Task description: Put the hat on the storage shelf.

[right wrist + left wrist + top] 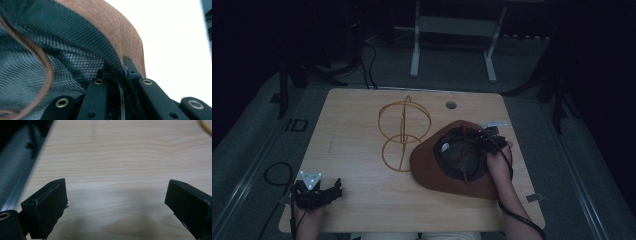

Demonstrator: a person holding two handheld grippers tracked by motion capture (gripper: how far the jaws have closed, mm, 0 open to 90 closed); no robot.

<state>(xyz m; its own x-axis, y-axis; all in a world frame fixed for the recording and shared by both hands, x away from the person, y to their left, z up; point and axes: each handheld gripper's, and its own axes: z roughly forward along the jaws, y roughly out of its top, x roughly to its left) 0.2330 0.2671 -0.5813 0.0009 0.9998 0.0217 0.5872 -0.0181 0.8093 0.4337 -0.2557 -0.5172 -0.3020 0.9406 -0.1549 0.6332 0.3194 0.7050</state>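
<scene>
The brown wide-brimmed felt hat [452, 160] lies crown-down on the pale wooden table [362, 150], touching the golden wire stand [403, 131]; the right gripper [488, 136] is clamped on its brim; the left gripper [328, 192] rests apart, jaws spread, holding nothing; seemingly the hat is gripped, not yet on the stand.

A light wooden table [362, 200] held a brown hat [447, 172] lying upside down beside a yellow wire stand [403, 131] near its middle.
</scene>
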